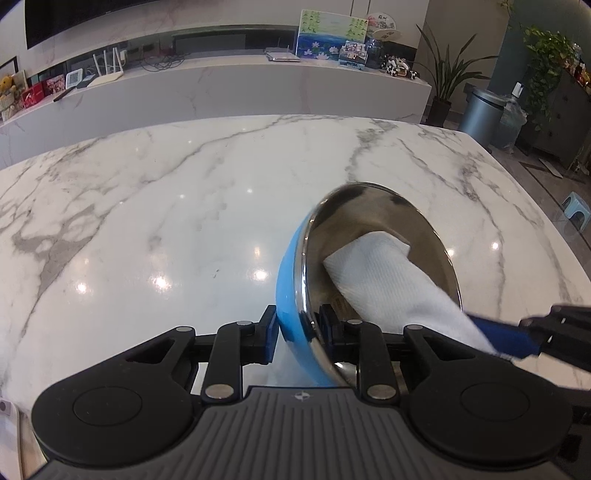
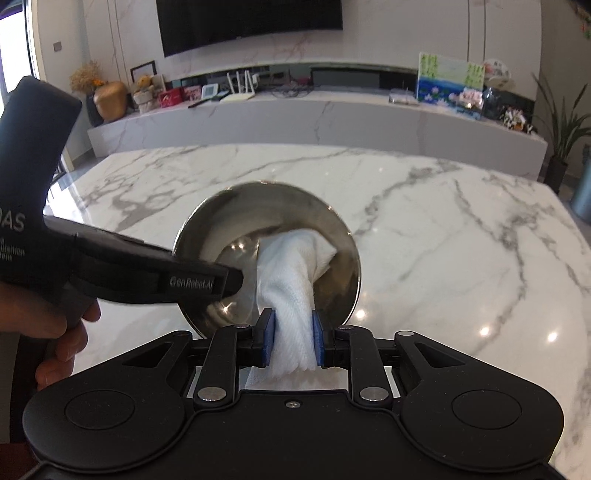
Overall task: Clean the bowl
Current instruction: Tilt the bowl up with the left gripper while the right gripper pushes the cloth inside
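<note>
Clamping the rim of the blue-skinned steel bowl (image 1: 369,258), the left gripper (image 1: 297,332) is tilting it, lower right of frame. The right gripper (image 2: 293,341) is pinching a soft white paper towel (image 2: 291,280) inside. The polished steel is probably slippery, so the rim looks the safest hold.

Home living room: wall television (image 2: 251,26), marble table (image 1: 184,206), potted plants (image 1: 447,74).

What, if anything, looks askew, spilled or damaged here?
Nothing spilled or damaged. The bowl is tipped on its side above the marble table, but on purpose: the left gripper clamps its rim while the right gripper presses a white cloth inside.
</note>
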Action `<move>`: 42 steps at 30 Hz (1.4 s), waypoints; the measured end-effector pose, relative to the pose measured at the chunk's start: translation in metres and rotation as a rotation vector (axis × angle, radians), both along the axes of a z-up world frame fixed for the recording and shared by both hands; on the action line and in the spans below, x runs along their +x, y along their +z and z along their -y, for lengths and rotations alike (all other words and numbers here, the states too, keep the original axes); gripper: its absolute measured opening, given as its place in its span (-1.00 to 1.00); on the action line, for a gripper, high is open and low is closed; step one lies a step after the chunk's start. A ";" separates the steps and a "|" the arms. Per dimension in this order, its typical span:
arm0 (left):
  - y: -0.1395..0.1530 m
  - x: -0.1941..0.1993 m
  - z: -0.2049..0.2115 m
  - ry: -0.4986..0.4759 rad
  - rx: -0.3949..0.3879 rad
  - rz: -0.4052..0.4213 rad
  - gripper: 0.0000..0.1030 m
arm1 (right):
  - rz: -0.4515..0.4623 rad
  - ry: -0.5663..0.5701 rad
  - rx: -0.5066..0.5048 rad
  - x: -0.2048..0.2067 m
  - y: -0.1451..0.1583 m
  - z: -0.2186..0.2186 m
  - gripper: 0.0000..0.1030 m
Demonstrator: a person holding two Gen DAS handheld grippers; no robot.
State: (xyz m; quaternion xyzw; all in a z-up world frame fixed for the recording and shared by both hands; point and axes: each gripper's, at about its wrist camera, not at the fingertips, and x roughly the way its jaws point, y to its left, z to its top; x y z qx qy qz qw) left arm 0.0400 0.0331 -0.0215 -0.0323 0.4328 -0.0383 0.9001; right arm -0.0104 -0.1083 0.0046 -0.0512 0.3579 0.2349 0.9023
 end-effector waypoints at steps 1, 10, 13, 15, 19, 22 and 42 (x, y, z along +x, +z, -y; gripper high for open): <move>0.000 0.000 0.000 0.000 0.002 0.000 -0.57 | 0.017 0.004 0.001 -0.001 0.001 0.000 -0.44; 0.001 -0.001 0.001 -0.002 0.004 0.001 -0.58 | 0.077 0.047 -0.049 0.003 -0.003 -0.014 -0.40; 0.002 0.000 0.000 -0.005 0.005 0.002 -0.58 | 0.061 0.034 -0.049 0.006 -0.004 -0.014 -0.64; 0.002 0.000 0.001 -0.008 0.009 0.005 -0.58 | 0.038 0.036 -0.037 0.009 -0.004 -0.013 -0.68; 0.004 -0.001 0.005 -0.026 0.031 0.020 -0.58 | 0.000 0.068 -0.048 0.009 -0.009 -0.016 -0.72; 0.005 -0.002 0.007 -0.034 0.030 0.026 -0.58 | -0.040 0.090 -0.060 0.010 -0.015 -0.019 -0.74; -0.008 -0.006 0.008 -0.039 0.009 -0.039 -0.49 | -0.119 0.034 -0.022 0.018 -0.032 -0.011 -0.75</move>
